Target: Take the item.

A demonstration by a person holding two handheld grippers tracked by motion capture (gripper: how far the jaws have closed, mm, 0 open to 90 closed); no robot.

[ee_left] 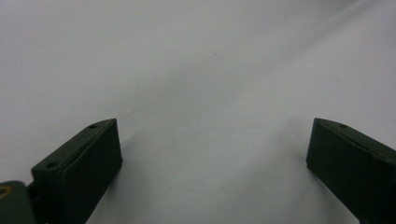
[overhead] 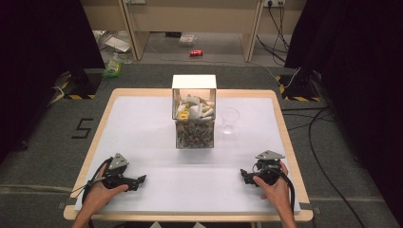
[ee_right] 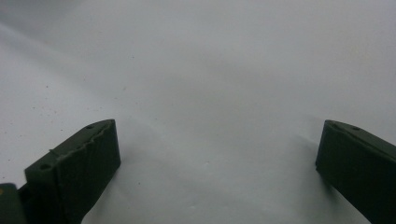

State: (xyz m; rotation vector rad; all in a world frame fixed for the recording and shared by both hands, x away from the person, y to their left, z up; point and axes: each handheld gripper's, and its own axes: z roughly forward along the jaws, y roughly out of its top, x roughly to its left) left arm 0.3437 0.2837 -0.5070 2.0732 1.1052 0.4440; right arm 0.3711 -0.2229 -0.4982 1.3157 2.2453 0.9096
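We hold the left tool (overhead: 141, 179) at about seven o'clock on the counter (overhead: 142, 123) and the right tool (overhead: 243, 174) at about five o'clock, each low over the white sheet (overhead: 190, 185). In the left gripper view the two black jaws stand wide apart with only white surface between them, and the right gripper view shows the same for the other one. So both tools are fully spread and carry nothing.

The things nearest to our work are at the far middle of the counter, toward twelve o'clock. There is a clear box (overhead: 194, 114) with a white top, and inside it we see a heap of small packets (overhead: 194, 110) over a darker layer; what the darker layer is, we cannot tell. Just beside the box, at its three o'clock side, stands an empty clear cup (overhead: 230, 118). Both are well apart from our hands.

In our judgement the work is at its very beginning. Nothing is gripped, the cup is empty, and the box looks untouched. Reaching forward, taking something and placing it are all left to do.
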